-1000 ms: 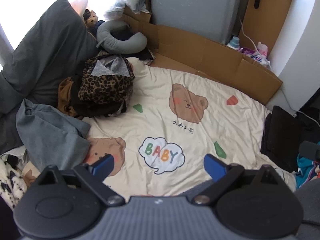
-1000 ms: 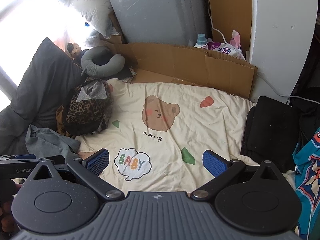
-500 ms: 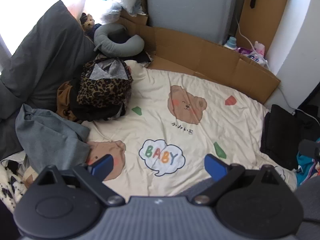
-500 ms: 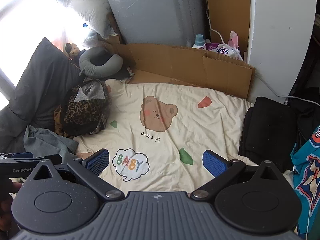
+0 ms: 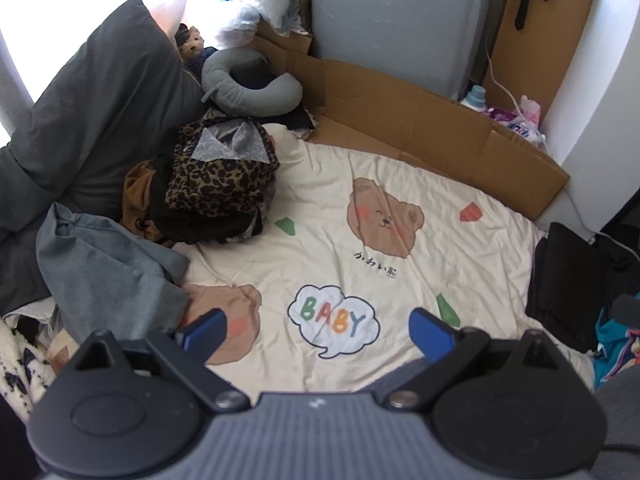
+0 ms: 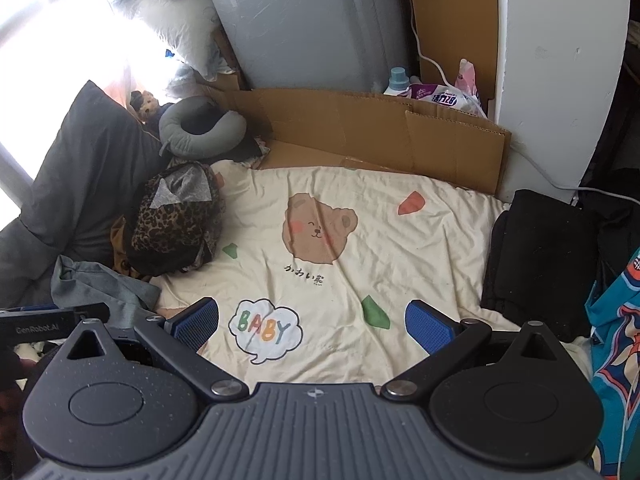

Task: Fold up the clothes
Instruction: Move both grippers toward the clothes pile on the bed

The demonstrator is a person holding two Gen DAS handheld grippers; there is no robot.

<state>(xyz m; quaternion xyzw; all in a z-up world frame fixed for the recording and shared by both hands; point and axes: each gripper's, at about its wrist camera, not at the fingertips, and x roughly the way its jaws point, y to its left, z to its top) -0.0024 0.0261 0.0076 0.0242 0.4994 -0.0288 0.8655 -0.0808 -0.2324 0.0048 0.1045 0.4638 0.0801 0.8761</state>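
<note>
- Clothes: a leopard-print pile sits at the bedsheet's far left edge, against a dark pillow; a grey garment lies crumpled just in front of it
- My left gripper hovers over the sheet; fingers spread wide, holding nothing
- My right gripper likewise; blue pads far apart, touching nothing; folded black cloth lies to its right

Your left gripper hangs over the cream bear-print blanket, jaws spread wide, holding nothing — a grey garment lies at nine o'clock, a leopard-print pile at ten o'clock.
</note>
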